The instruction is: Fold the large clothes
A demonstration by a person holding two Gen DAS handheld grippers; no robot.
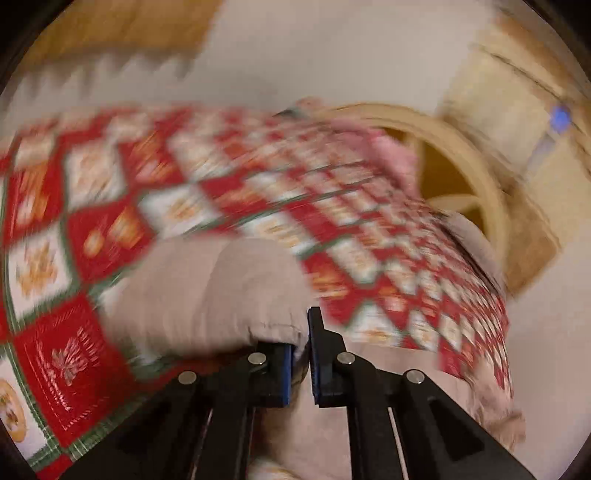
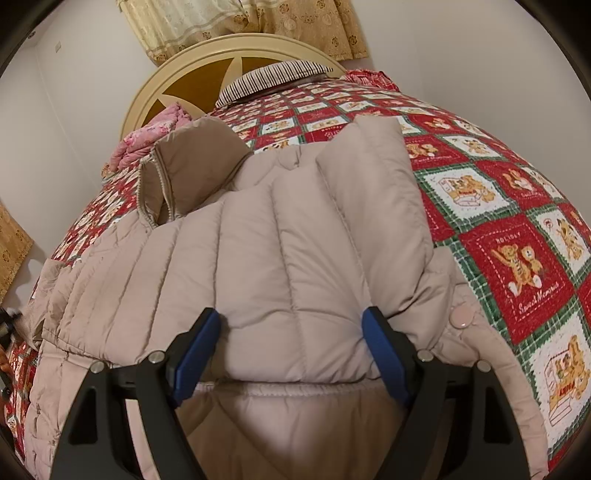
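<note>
A beige quilted puffer jacket [image 2: 295, 240] lies on a bed with a red, white and green patchwork quilt [image 2: 498, 221]. Its collar [image 2: 192, 166] points toward the headboard and a sleeve lies folded over the body. My right gripper [image 2: 291, 332] is open, its blue-padded jaws on either side of the sleeve's cuffed end. In the blurred left wrist view, my left gripper [image 1: 301, 354] is shut on a fold of the jacket [image 1: 214, 291] and holds it above the quilt [image 1: 92, 221].
A round cream and brown headboard [image 2: 192, 74] stands at the far end with a striped pillow [image 2: 273, 79] and a pink bundled cloth [image 2: 147, 140]. White walls and patterned curtains [image 2: 258, 26] lie behind. The bed's right side shows bare quilt.
</note>
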